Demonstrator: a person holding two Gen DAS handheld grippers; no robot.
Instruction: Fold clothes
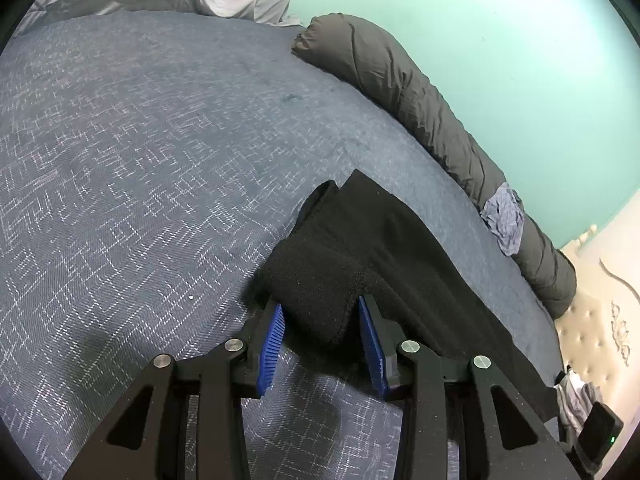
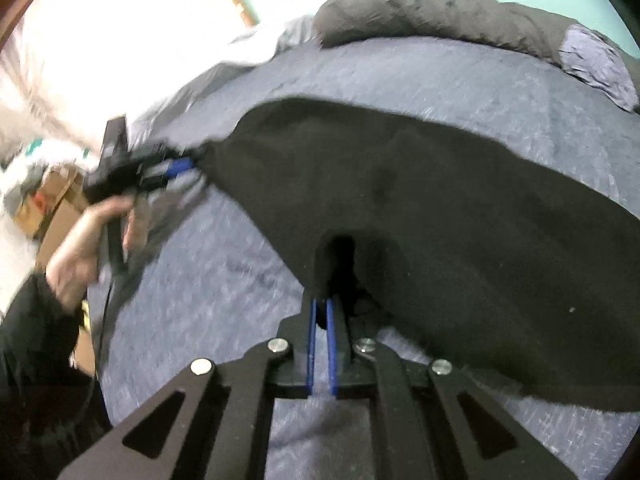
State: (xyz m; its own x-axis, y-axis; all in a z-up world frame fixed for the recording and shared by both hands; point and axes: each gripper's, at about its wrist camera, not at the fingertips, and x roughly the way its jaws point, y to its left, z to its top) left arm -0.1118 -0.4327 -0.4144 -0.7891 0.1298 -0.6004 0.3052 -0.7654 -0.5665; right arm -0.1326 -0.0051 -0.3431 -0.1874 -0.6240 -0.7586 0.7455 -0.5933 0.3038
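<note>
Both tools grip one black garment [image 2: 420,200] over the bed [image 1: 140,160].

Left tool [image 1: 322,320]: blue pads part-open, a thick folded edge of the cloth between them; whether the pads press it firmly I cannot tell. Right tool [image 2: 321,316]: pads narrow, pinched on a bunched edge. I hold two edges apart so the cloth spans taut for a fold. Garment is matte, fleecy, partly doubled over; the right view is motion-blurred, so its outline is probably a trouser or top.
</note>
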